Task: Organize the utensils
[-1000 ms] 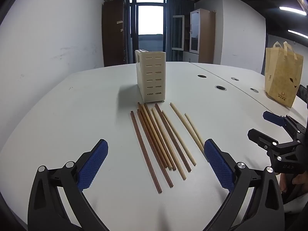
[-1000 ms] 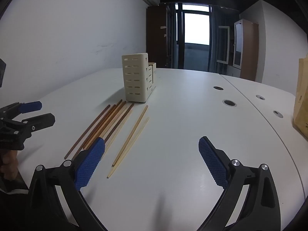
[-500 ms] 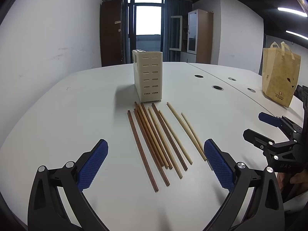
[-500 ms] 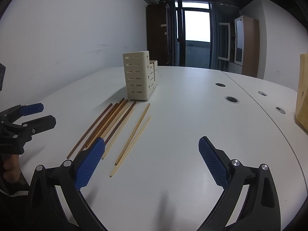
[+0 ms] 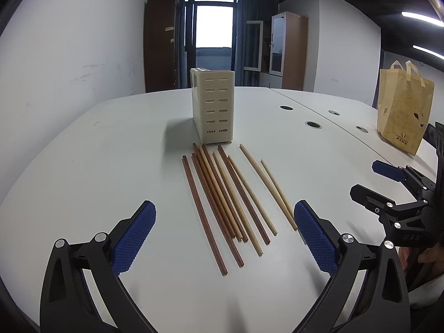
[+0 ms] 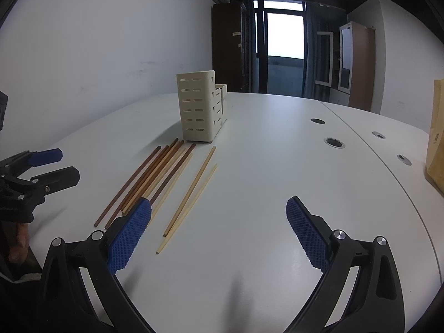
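On the white table (image 5: 97, 166), the paper bag (image 5: 402, 111) is cut off at the right wrist frame edge. Cream slotted holder (image 5: 213, 108) stands upright; contents hidden. Chopsticks (image 5: 230, 197) lie flat just before it. Left gripper (image 5: 224, 230) and right gripper (image 6: 219, 222) hover spread wide, gripping nothing.

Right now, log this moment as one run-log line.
left hand-held gripper: open, empty | right hand-held gripper: open, empty | chopsticks: flat on table | utensil holder: upright behind them | step: none picked up yet
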`<state>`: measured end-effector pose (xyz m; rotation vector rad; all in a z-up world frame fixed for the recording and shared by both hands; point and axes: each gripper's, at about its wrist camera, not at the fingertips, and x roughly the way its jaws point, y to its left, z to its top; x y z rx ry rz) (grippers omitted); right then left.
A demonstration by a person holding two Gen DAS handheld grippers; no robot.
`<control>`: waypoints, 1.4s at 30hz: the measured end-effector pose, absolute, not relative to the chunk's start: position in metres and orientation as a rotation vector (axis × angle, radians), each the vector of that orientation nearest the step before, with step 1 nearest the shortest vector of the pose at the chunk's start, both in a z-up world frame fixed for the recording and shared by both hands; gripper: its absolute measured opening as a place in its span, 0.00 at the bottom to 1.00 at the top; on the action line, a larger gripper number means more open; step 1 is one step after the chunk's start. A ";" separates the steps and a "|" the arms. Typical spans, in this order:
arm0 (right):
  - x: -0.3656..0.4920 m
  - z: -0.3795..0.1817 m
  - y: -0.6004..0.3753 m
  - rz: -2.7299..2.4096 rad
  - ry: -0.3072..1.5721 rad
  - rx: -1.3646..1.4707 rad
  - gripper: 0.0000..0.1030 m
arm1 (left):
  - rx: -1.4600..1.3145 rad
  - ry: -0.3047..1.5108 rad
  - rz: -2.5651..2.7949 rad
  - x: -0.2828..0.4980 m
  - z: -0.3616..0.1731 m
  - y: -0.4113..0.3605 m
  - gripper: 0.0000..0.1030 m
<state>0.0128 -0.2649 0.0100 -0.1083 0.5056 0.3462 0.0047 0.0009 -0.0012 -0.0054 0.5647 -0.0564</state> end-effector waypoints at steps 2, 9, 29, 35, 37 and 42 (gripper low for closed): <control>0.014 0.010 -0.265 0.343 0.507 -0.106 0.96 | -0.008 0.570 -0.056 0.007 -0.002 0.001 0.95; 0.015 0.009 -0.266 0.338 0.515 -0.107 0.96 | 0.004 0.572 -0.052 0.000 -0.007 0.004 0.95; 0.020 0.014 -0.273 0.319 0.508 -0.118 0.96 | 0.012 0.577 -0.016 0.000 -0.005 0.007 0.95; 0.027 0.018 -0.274 0.330 0.514 -0.115 0.96 | -0.020 0.580 -0.004 0.006 -0.001 0.015 0.95; 0.031 0.019 -0.273 0.329 0.520 -0.117 0.96 | -0.037 0.592 0.001 0.010 -0.003 0.018 0.95; 0.042 0.015 -0.270 0.331 0.568 -0.121 0.96 | -0.071 0.630 0.017 0.025 -0.006 0.028 0.95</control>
